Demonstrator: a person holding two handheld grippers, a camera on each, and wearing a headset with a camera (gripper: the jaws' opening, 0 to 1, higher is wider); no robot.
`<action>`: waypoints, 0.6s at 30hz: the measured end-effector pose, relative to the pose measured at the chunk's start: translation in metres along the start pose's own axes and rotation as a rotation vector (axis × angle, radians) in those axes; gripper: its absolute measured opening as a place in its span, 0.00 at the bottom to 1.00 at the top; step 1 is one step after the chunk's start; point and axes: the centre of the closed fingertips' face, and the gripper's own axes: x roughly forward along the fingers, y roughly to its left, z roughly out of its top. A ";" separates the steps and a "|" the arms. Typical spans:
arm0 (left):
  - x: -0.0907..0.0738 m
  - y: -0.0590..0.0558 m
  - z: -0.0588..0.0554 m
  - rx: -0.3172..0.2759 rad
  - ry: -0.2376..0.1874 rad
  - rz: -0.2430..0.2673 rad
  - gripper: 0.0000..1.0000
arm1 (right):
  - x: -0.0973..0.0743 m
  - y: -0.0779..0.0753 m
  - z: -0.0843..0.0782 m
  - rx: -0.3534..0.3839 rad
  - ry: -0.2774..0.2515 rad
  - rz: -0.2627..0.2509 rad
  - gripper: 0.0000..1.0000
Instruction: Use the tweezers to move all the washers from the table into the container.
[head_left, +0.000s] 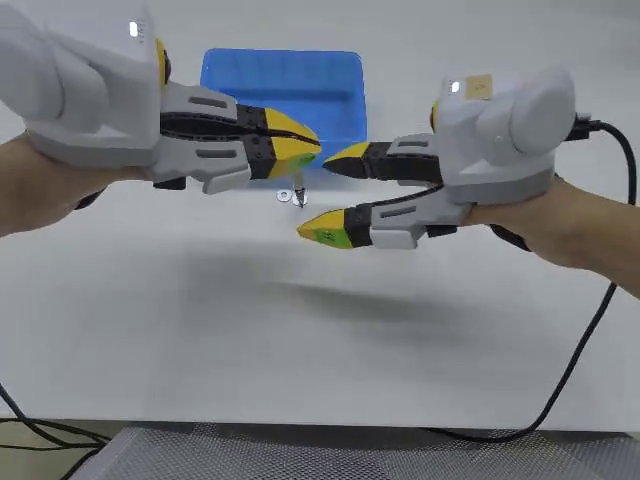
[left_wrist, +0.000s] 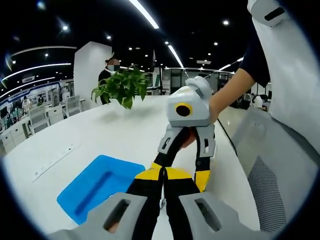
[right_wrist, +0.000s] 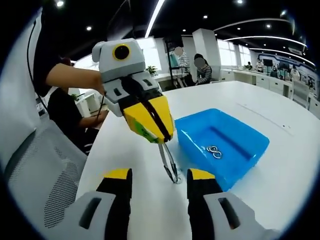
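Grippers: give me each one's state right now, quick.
Left gripper: closed on the tweezers.
Right gripper: open, holding nothing.

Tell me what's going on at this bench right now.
A person holds a hand-held gripper in each hand. The left hand-held gripper is shut on tweezers, whose tips are down at a washer on the white table beside the blue container. The right hand-held gripper hangs open nearby. A few washers already lie in the container.

Leafy green plant (left_wrist: 120, 87), black cable (head_left: 592, 330), grey mesh chair (right_wrist: 55, 190), bright ceiling strip lights (left_wrist: 145, 12).
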 end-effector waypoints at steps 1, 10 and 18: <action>0.000 0.000 0.000 0.003 0.003 -0.003 0.04 | 0.003 -0.001 -0.002 -0.003 0.011 0.006 0.36; 0.004 -0.004 0.002 0.000 0.008 -0.015 0.04 | 0.012 -0.011 -0.002 -0.070 0.037 0.033 0.20; 0.003 0.000 0.000 -0.002 0.012 -0.020 0.04 | 0.018 -0.011 -0.003 -0.116 0.069 0.058 0.14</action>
